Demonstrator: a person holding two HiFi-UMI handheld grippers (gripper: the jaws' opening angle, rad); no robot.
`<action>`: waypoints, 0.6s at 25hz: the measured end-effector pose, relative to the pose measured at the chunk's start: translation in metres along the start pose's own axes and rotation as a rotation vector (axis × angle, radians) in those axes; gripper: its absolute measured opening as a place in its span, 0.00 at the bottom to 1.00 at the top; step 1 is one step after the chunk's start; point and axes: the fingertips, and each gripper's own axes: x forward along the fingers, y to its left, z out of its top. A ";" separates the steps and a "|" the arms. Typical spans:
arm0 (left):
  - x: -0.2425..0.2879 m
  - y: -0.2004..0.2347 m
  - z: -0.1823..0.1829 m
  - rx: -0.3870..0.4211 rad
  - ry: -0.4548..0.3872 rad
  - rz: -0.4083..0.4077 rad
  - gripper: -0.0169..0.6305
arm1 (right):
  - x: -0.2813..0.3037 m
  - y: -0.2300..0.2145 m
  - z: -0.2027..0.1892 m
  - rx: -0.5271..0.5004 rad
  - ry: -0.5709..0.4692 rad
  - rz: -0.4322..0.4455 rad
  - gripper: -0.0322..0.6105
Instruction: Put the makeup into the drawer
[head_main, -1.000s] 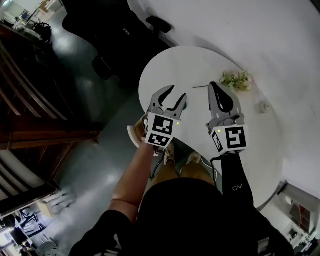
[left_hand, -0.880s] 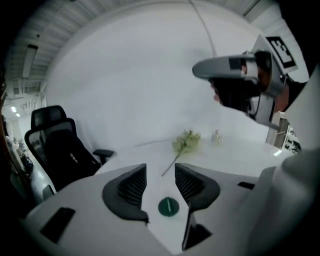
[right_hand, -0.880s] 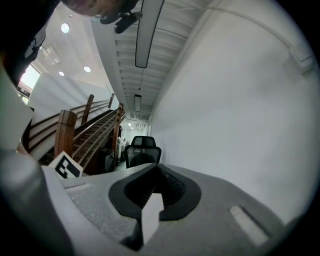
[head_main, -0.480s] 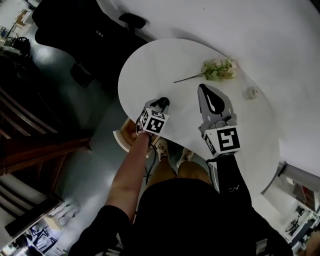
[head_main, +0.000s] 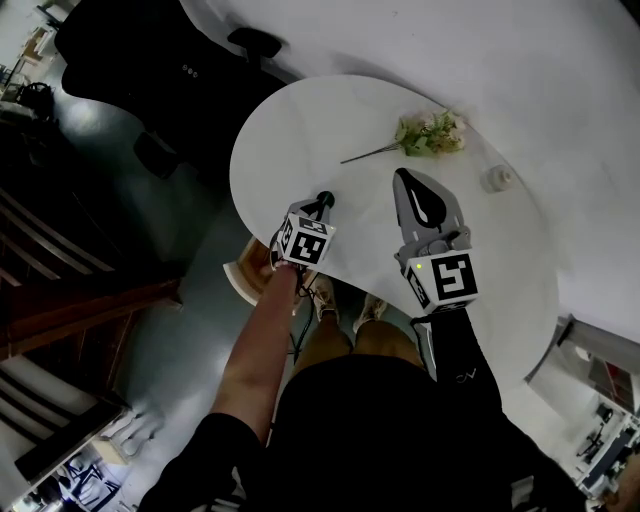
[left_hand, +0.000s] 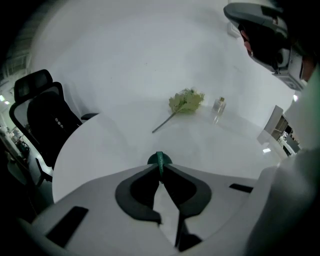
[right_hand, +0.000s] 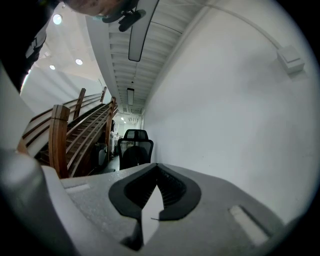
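Dropping from up high, the left gripper now sits tip-down on the tabletop, its jaws closing onto a small green makeup piece lying near the front edge. The right gripper hovers alongside, pinched together and empty. The pickup looks underway, and no drawer is in sight yet.

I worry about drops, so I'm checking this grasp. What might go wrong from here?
1. The left gripper's closing jaws have only their tips on the small green thing, pinching a thin edge of it. It may slip out when lifted.
2. The green thing lies fairly close to the near edge of the table, so a slip might send it down to the floor.
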 end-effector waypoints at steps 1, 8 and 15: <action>-0.006 0.000 0.009 0.001 -0.027 0.006 0.07 | -0.001 -0.001 0.000 0.004 -0.003 -0.005 0.06; -0.090 -0.001 0.096 -0.012 -0.309 0.071 0.07 | -0.009 -0.005 0.023 -0.008 -0.053 -0.021 0.06; -0.193 -0.012 0.176 -0.004 -0.622 0.128 0.07 | -0.018 -0.014 0.054 -0.028 -0.130 -0.038 0.06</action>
